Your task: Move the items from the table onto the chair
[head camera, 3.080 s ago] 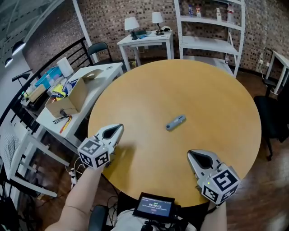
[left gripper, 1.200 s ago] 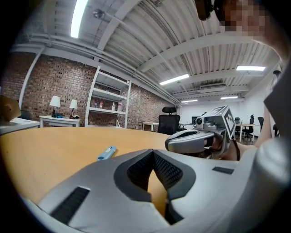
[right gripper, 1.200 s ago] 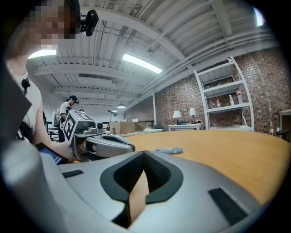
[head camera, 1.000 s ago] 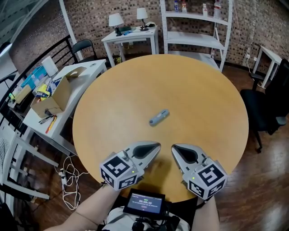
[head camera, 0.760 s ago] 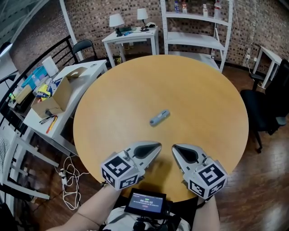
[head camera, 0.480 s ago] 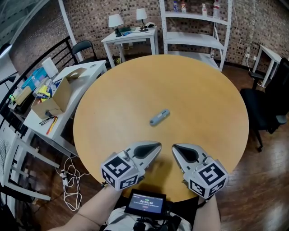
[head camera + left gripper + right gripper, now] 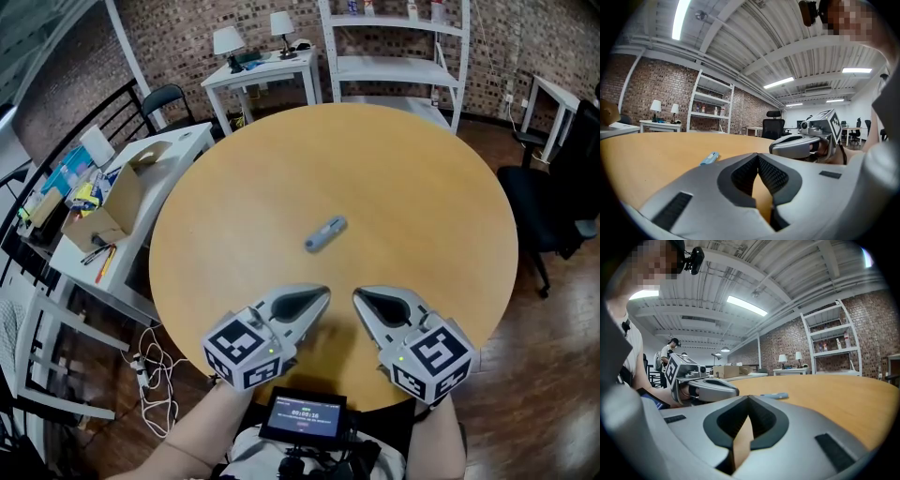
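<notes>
With both pairs of jaws pressed together and empty, the blue-grey item (image 7: pixel 325 233) lies ahead, slanting far-right, slightly nearer the left gripper (image 7: pixel 322 293) than the right gripper (image 7: pixel 359 296).

You are looking down over a round wooden tabletop (image 7: pixel 394 169) that is filling the middle of the room. A brick wall (image 7: pixel 187 28) is running behind it, and a white shelving unit (image 7: pixel 394 66) is standing against that wall, next to a small white table (image 7: pixel 272 70) carrying two lamps (image 7: pixel 223 39). To your left, a white desk (image 7: pixel 183 141) is holding a cardboard box (image 7: pixel 117 206). A black office chair (image 7: pixel 553 206) is sitting at your right on the dark wood floor (image 7: pixel 553 394). Overhead, strip lights (image 7: pixel 778 83) are glowing along a white ribbed ceiling (image 7: pixel 740 42).
</notes>
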`<state>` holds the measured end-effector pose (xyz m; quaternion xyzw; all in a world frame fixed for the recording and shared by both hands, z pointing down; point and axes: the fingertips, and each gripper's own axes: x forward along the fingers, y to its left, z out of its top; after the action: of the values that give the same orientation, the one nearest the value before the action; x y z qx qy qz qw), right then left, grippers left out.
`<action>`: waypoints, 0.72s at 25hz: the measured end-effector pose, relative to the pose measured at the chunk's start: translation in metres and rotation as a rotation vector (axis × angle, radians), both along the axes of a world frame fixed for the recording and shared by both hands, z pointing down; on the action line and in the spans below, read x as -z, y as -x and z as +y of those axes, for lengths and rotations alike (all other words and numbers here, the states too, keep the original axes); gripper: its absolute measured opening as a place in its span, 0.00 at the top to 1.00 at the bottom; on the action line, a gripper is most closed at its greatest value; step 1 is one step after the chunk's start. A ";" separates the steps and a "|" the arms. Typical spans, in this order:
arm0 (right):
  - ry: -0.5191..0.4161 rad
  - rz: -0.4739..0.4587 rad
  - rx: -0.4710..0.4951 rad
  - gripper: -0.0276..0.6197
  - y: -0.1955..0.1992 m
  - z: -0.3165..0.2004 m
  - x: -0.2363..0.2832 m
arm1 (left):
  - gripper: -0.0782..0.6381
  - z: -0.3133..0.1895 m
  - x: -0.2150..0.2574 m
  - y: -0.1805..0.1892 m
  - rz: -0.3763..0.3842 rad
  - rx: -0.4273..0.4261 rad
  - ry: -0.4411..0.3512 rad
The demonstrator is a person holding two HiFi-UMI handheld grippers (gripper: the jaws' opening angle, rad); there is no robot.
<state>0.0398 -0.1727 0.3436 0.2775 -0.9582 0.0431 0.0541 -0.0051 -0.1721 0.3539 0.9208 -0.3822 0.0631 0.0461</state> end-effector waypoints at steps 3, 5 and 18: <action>-0.018 -0.003 0.002 0.95 -0.002 -0.005 0.006 | 0.88 -0.006 0.008 -0.002 -0.004 0.003 -0.019; -0.013 -0.004 0.004 0.95 0.000 -0.003 0.006 | 0.88 -0.004 0.008 -0.001 -0.010 0.007 -0.011; -0.010 0.005 0.002 0.95 0.005 -0.002 0.005 | 0.88 -0.008 0.005 0.013 -0.004 0.077 0.012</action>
<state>0.0352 -0.1742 0.3389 0.2769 -0.9586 0.0374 0.0549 -0.0180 -0.1803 0.3488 0.9048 -0.4173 0.0655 0.0531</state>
